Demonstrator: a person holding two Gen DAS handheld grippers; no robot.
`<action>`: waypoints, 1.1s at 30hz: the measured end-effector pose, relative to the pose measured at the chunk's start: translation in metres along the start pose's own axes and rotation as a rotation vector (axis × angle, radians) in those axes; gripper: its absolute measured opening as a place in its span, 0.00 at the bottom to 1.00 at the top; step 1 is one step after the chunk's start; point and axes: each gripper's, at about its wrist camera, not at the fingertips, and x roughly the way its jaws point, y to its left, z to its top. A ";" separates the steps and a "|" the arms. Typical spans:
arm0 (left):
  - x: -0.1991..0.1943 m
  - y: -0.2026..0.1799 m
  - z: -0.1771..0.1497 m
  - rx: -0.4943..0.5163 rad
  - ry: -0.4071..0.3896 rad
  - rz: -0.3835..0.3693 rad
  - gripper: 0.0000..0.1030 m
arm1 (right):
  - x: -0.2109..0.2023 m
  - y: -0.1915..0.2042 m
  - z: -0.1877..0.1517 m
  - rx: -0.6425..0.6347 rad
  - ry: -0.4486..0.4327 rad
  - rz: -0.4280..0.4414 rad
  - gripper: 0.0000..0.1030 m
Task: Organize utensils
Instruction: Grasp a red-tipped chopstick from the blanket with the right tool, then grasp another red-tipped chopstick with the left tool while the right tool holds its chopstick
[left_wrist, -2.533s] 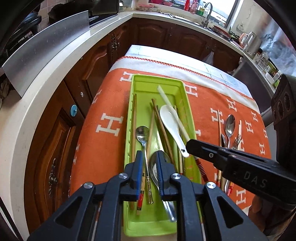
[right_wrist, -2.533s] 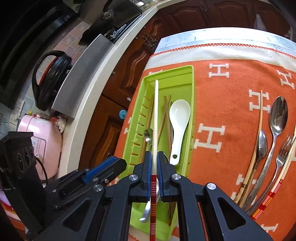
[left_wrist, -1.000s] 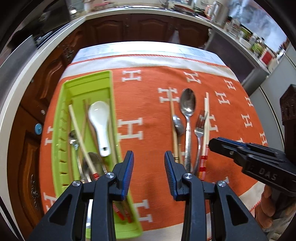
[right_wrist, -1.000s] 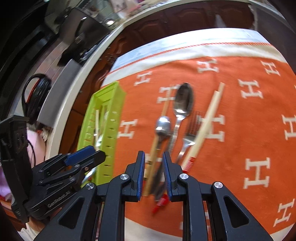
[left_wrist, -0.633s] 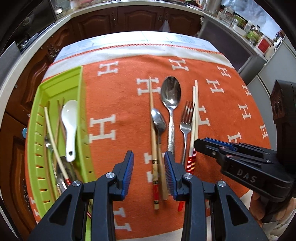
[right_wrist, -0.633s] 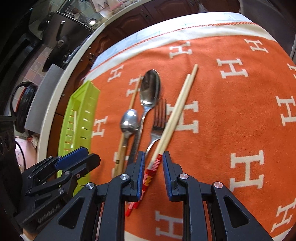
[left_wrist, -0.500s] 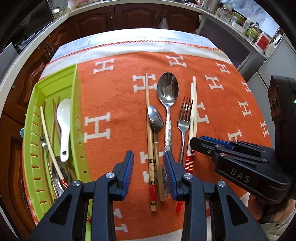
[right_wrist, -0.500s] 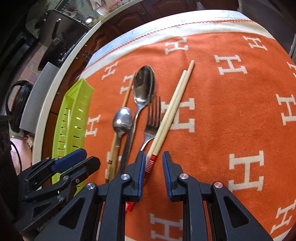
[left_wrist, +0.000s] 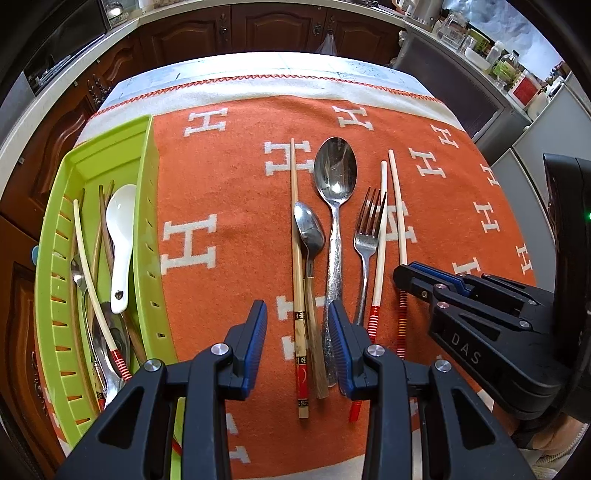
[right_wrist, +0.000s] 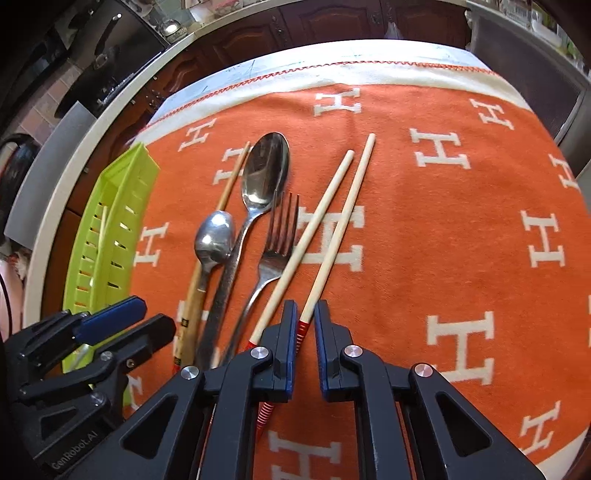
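A green tray (left_wrist: 151, 229) at the left holds a white spoon (left_wrist: 120, 221), a pale chopstick (left_wrist: 88, 273) and several other utensils. On the orange cloth lie a wooden chopstick (left_wrist: 296, 236), a small spoon (left_wrist: 309, 229), a large spoon (left_wrist: 335, 177), a fork (left_wrist: 367, 225) and two red-ended pale chopsticks (left_wrist: 397, 206). My left gripper (left_wrist: 297, 336) is open, its jaws on either side of the wooden chopstick and small spoon handles. My right gripper (right_wrist: 305, 325) is open, with the right pale chopstick (right_wrist: 343, 218) between its jaws.
The orange cloth (right_wrist: 461, 229) with white H marks covers a small table with a white border at the far edge (left_wrist: 280, 85). Dark wood cabinets (left_wrist: 280, 26) and a counter stand behind and to the left. The green tray also shows in the right wrist view (right_wrist: 110, 225).
The right gripper let go of the pale chopstick in the tray. Both grippers moved right from the tray to the loose utensils; the left gripper opened, and both now straddle handles.
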 end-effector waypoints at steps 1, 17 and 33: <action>0.000 0.001 -0.001 -0.002 0.001 -0.001 0.32 | 0.000 0.003 0.000 -0.009 0.000 -0.017 0.08; -0.006 -0.007 -0.007 0.011 -0.024 -0.151 0.32 | -0.010 -0.009 -0.006 0.013 -0.044 -0.115 0.05; 0.031 -0.054 0.009 0.057 0.023 -0.160 0.31 | -0.030 -0.090 -0.042 0.227 -0.051 0.097 0.05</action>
